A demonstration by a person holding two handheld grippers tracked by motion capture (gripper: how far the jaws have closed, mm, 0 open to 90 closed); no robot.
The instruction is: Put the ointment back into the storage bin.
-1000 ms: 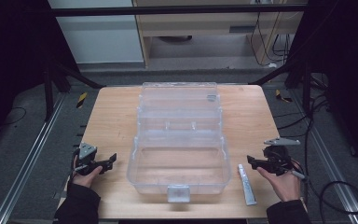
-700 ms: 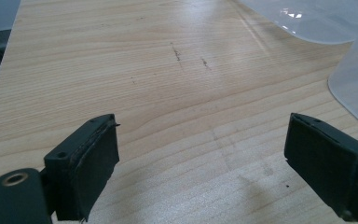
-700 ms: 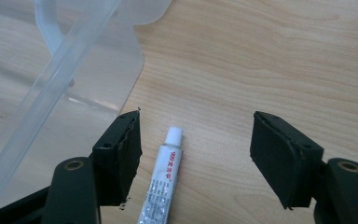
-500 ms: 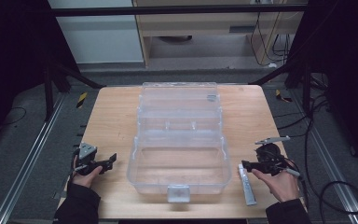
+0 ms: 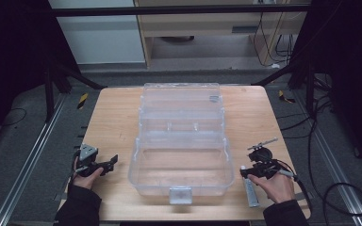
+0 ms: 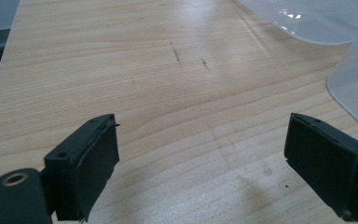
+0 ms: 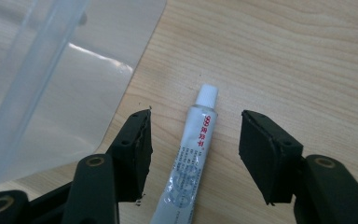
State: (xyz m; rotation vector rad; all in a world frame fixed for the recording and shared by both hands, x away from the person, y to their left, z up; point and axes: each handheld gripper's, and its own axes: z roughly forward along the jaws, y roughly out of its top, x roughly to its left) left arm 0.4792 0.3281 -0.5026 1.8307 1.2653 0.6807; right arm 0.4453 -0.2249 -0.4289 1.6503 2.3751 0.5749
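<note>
Two grippers sit at the near edge of the wooden table, one on each side of the clear plastic box, which stands open with its lid laid back. Over the last second the right gripper has slid in from the table's right edge and now straddles the small white tube, its jaws spread on either side and not yet touching it. The tube lies flat on the wood just beside the box's right wall. The left gripper has stayed put, jaws spread over bare wood. A pick-up of the tube looks imminent, probably to place it in the box.
</note>
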